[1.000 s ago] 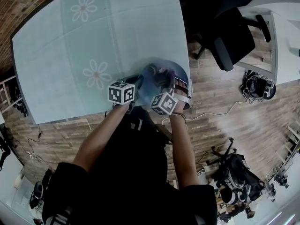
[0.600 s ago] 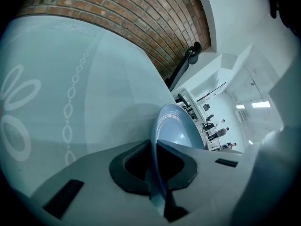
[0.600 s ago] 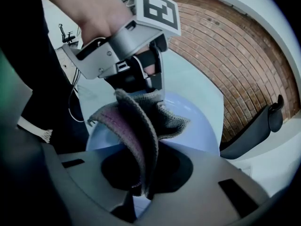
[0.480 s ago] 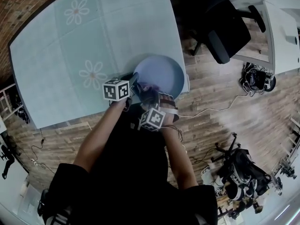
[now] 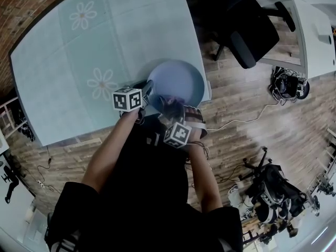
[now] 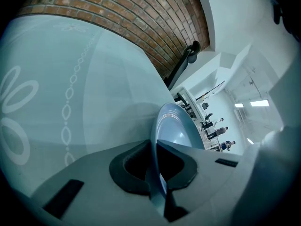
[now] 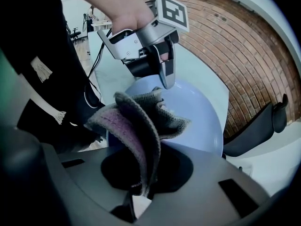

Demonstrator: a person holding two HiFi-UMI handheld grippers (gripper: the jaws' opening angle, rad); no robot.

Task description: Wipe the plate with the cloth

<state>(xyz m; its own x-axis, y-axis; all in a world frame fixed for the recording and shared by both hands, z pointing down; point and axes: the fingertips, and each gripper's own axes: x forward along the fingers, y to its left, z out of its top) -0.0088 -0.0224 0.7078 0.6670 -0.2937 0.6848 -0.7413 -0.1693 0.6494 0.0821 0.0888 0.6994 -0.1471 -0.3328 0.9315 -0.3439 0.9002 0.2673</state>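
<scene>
A pale blue plate sits at the table's near right corner. My left gripper is shut on its left rim; in the left gripper view the rim runs edge-on between the jaws of my left gripper. My right gripper is shut on a grey and purple knitted cloth over the plate's near edge. In the right gripper view the cloth rises folded out of my right gripper, with the plate behind it and the left gripper clamped on the far rim.
The table wears a pale teal cover with flower prints. A black office chair and a white desk stand to the right on the wooden floor, with cables and gear nearby. A brick wall runs behind the table.
My right gripper has drawn the cloth from the middle of the plate back to its near edge, uncovering the plate's surface. The left gripper has kept still on the rim.
</scene>
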